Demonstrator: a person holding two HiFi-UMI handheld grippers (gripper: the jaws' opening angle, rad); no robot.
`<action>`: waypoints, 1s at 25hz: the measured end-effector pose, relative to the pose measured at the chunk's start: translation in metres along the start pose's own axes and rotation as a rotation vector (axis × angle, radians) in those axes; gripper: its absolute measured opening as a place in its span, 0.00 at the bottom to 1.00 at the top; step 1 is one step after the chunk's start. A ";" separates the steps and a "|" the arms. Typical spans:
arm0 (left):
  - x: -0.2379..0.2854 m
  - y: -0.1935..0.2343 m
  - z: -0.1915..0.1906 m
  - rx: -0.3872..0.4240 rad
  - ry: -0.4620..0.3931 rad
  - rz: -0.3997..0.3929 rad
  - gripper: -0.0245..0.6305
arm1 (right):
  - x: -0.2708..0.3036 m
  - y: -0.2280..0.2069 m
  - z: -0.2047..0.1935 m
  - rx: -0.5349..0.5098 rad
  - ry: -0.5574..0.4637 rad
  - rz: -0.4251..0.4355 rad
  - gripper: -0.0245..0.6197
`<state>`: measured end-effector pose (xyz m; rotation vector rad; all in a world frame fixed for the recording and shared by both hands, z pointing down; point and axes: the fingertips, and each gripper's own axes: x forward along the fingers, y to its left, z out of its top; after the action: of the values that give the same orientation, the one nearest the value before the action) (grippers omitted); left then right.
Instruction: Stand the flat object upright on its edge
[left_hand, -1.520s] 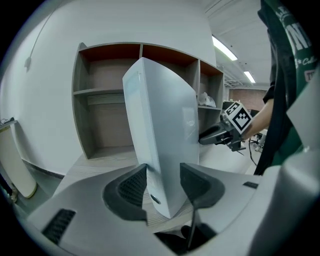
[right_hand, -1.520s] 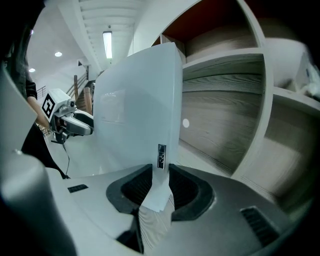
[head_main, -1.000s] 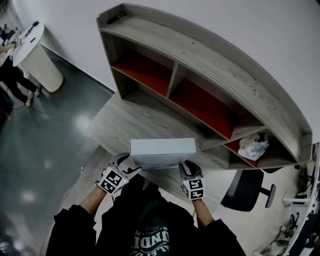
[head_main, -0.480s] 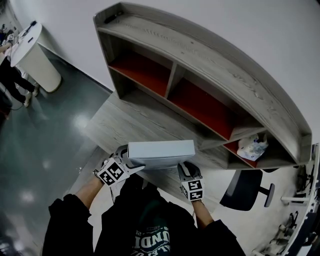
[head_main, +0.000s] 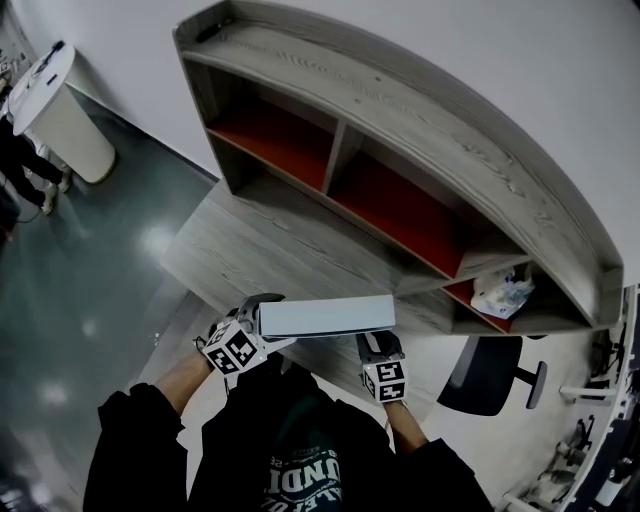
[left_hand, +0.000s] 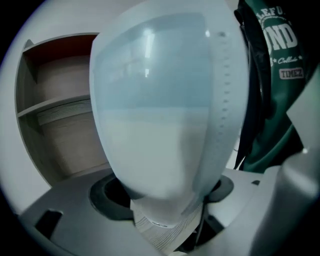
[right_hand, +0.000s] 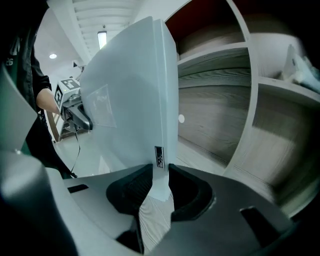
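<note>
A flat white box (head_main: 325, 317) stands on its long edge on the front part of the wooden desk (head_main: 260, 240) and shows me only a narrow strip from above. My left gripper (head_main: 256, 324) is at its left end; in the left gripper view the box (left_hand: 155, 125) fills the space between the widely spread jaws (left_hand: 165, 212), and I see no pad pressing on it. My right gripper (head_main: 375, 343) is at the right end. In the right gripper view its jaws (right_hand: 160, 185) pinch the lower corner of the box (right_hand: 130, 100), just above the wood.
A curved wooden shelf unit (head_main: 400, 120) with red back panels stands at the rear of the desk. A crumpled bag (head_main: 500, 293) lies in its right compartment. A dark office chair (head_main: 490, 375) is at the right; a white round stand (head_main: 60, 110) and a person are at far left.
The box has tipped from showing its broad face to showing only a narrow edge. My left gripper has turned and moved round the box's left end. The right gripper has stayed put.
</note>
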<state>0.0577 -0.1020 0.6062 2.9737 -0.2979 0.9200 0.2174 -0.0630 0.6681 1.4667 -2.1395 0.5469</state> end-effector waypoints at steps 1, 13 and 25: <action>0.001 -0.002 0.002 0.003 -0.006 0.003 0.59 | -0.001 -0.002 -0.001 0.004 -0.001 -0.007 0.22; 0.008 -0.009 0.023 0.053 0.002 0.036 0.51 | -0.005 -0.018 -0.005 0.057 -0.001 -0.036 0.22; -0.005 -0.012 0.022 -0.013 -0.013 0.111 0.48 | -0.011 -0.014 0.012 0.086 -0.054 -0.012 0.17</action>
<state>0.0684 -0.0910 0.5855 2.9789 -0.4711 0.9044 0.2316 -0.0665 0.6522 1.5565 -2.1714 0.6083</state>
